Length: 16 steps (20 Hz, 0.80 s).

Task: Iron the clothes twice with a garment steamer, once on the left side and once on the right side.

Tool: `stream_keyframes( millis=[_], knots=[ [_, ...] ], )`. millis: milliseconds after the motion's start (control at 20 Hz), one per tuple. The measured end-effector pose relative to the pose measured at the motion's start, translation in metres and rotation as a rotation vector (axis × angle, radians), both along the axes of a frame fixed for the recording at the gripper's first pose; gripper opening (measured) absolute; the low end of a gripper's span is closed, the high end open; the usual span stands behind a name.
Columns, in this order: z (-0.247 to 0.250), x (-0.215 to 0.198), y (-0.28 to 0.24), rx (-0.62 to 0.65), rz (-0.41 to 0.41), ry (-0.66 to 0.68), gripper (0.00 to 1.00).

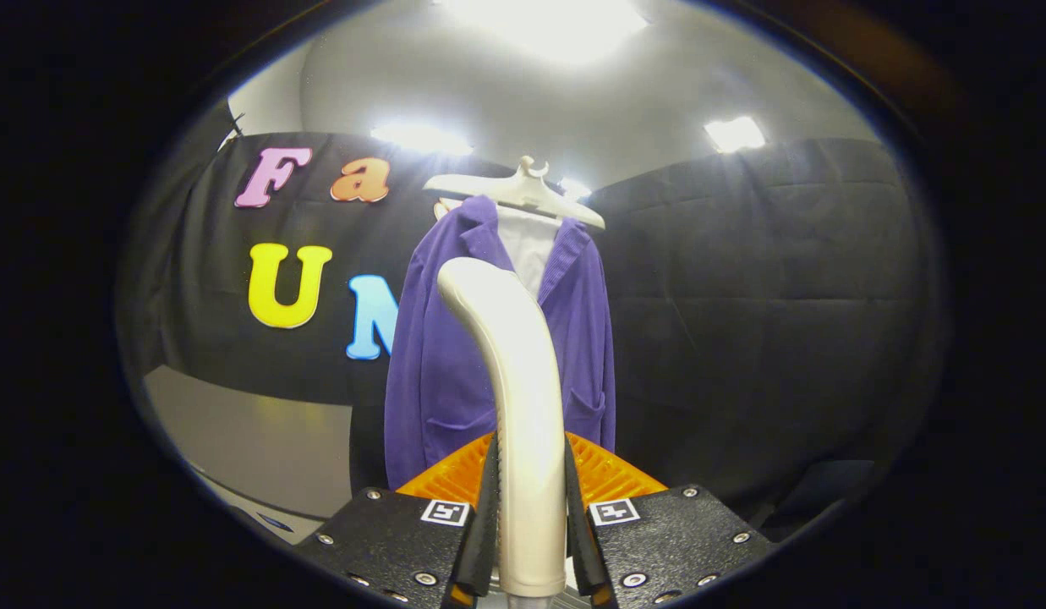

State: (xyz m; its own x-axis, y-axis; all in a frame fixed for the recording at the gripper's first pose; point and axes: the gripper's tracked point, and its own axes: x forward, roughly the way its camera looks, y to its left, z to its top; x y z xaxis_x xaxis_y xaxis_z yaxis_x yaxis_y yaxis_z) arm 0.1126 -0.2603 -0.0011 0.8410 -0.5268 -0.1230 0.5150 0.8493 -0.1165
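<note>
The scene is lit from above by ceiling panels (734, 134), which are blown out to white glare. Straight lines are bent by fisheye distortion, and a sheen is caught on the steamer handle (523, 406).

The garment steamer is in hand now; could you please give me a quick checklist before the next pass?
1. Hand-held gripper shut on the garment steamer, both fingers pressing its handle: ok.
2. Steamer upright between the fingers: ok.
3. Purple jacket hanging on its hanger, beyond the fingers: ok.
4. Steamer head touching the fabric: cannot tell.
5. Steam flowing: cannot tell.
</note>
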Motion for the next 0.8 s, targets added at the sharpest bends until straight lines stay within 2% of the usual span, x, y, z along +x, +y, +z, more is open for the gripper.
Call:
stream_keyframes(
  millis=[400,800],
  knots=[
    [0.078,0.035,-0.06,-0.062,-0.106,-0.154,0.37],
    [0.09,0.084,-0.125,-0.09,-0.194,-0.17,0.37]
  ],
)
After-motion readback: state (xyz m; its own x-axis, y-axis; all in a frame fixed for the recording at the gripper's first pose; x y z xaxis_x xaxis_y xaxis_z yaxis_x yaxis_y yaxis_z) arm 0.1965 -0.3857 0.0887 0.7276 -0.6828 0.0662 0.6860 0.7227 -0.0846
